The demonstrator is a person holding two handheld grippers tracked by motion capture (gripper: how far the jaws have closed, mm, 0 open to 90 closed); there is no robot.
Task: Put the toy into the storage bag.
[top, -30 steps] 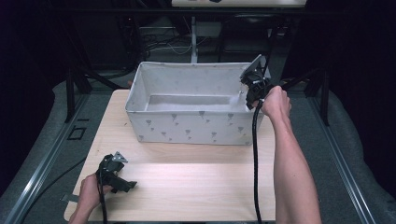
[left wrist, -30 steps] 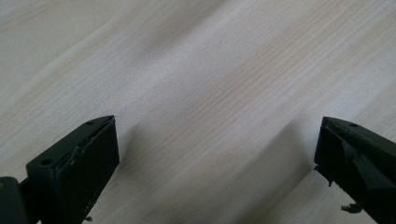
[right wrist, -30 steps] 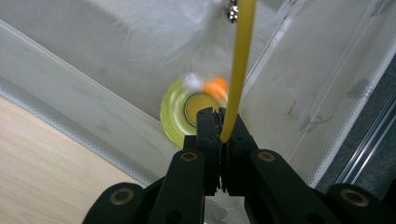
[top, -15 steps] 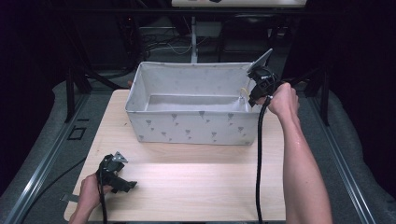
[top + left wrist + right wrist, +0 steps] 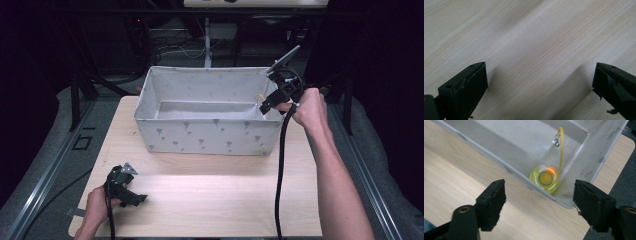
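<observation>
right gripper [image 5: 264, 106] above far-right corner of fabric bin [image 5: 205, 137], jaws just been opening, now wide, nothing between them. yellow ring toy [image 5: 545, 178] lies on bin floor in that corner, yellow cord [image 5: 560, 150] with small clasp standing up against wall. left gripper [image 5: 135, 198] rests near-left on counter [image 5: 210, 195], jaws wide apart, holding nothing. risk: cord could snag on right gripper as it leaves, dragging toy back out; trailing cable could catch bin rim, shift soft bin.
</observation>
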